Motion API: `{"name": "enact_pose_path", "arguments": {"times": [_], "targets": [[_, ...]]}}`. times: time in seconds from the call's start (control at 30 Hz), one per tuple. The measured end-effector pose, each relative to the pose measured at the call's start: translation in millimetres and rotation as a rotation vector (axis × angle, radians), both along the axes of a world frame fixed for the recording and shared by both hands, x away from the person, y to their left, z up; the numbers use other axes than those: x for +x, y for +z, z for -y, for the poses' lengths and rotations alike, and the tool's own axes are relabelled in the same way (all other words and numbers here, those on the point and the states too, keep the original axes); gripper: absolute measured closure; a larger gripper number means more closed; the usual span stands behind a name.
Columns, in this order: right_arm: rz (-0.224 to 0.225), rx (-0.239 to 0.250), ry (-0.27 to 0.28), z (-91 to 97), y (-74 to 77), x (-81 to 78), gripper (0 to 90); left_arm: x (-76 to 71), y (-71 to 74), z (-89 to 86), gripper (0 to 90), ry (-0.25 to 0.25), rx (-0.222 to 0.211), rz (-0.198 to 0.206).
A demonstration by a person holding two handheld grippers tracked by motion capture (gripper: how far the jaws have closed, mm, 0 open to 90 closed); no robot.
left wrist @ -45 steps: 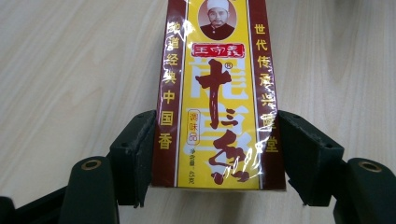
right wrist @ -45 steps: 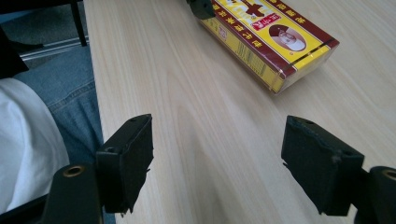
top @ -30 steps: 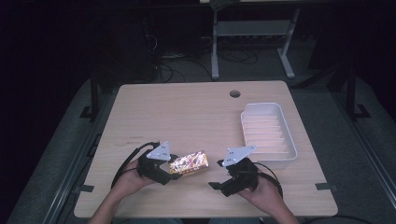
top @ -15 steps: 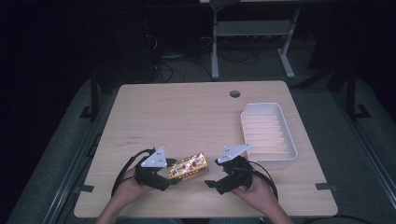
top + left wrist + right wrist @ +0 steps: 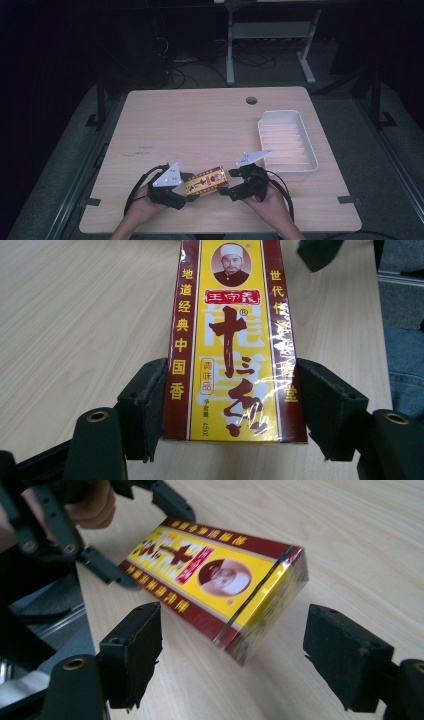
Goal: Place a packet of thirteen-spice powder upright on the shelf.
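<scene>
Left gripper (image 5: 192, 192): jaws closed on the near end of the yellow-and-red seasoning box (image 5: 205, 181), one pad pressed flat against each long red side, as seen in the left gripper view (image 5: 227, 405). Box (image 5: 232, 340) label side up, portrait at the far end, lying lengthwise away from the jaws over the pale wooden table (image 5: 200, 125). Whether the box rests on the table or hangs just above it: cannot tell.

Right gripper (image 5: 226, 183): jaws wide apart, just been closing a little, nothing pressed between them. In the right gripper view (image 5: 232, 652), free end of the box (image 5: 220, 582) between the two pads but touching neither; clear gap on each side, wider toward the right pad. Box corner slightly blurred.

Box position in the high view: near the front edge of the table, between the two grippers, tilted so its right end points toward the right gripper.

White ribbed tray (image 5: 306, 150): on the right part of the table, just beyond the right gripper, apart from the box.

Round cable hole (image 5: 251, 100): near the far edge of the table.

Hands gripping both tools from the bottom of the high view.
</scene>
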State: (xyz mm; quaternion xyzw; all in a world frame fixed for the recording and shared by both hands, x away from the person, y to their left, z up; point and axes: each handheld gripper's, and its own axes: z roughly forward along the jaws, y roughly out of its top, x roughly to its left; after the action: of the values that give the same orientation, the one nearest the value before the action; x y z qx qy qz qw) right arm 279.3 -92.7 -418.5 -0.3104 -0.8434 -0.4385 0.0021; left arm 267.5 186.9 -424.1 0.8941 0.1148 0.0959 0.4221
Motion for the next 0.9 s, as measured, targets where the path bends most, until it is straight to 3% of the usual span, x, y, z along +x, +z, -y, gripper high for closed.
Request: {"name": "enact_pose_path", "arguments": {"times": [0.37,0.67,0.9], "targets": [[-0.111,0.114,-0.032,4.9,-3.5,5.7,27.6,-1.9,3.2,5.5,32.5,-0.015,-0.023,0.023],[-0.129,0.138,-0.046,4.5,-0.2,4.4,31.6,-2.5,2.8,6.8,32.5,-0.016,-0.018,0.033],[-0.152,0.189,-0.067,10.8,4.0,5.7,45.2,-4.0,-0.3,11.6,32.3,-0.026,0.017,0.047]]}}
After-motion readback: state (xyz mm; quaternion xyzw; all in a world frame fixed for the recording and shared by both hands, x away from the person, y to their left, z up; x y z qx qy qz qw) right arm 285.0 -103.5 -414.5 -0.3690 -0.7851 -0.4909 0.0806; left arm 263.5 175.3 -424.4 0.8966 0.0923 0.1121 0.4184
